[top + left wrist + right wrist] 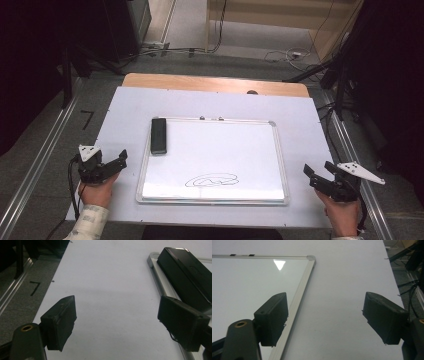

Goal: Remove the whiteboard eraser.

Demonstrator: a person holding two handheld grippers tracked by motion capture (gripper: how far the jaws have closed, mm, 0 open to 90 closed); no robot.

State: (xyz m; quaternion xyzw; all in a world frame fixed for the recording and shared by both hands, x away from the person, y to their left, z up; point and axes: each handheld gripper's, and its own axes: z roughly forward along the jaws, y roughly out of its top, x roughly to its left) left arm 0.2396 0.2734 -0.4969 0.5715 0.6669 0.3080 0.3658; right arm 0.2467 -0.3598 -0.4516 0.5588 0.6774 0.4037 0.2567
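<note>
Take the whiteboard (215, 160) as your landmark. Nearest you, your left gripper (111, 164) sits just off the board's left edge near its front corner, and your right gripper (316, 179) sits off its right edge near the other front corner. Both rest over the pale sheet (300, 120) that covers the table, apart from the frame. Each one's jaws stand wide apart with nothing between them; the pads are blunt, matte black blocks. Your sleeves are cut off at the bottom of the high view, and the cables trail out of sight below the table's front edge.

On the board's near half lies a looping black scribble (212, 180); its exact shape is too small to read. The board is a glossy white rectangle in a thin silvery frame with rounded corners, and glare washes out part of the surface in the right gripper view.

Farther off, the eraser (159, 135), a long black bar with a smooth top, lies on the board's far left corner along the left frame rail. In the left gripper view its far end is cut off by the picture's edge.

Open sheet runs on both sides of the board and beyond its far edge, up to a strip of bare wood (210, 82).
</note>
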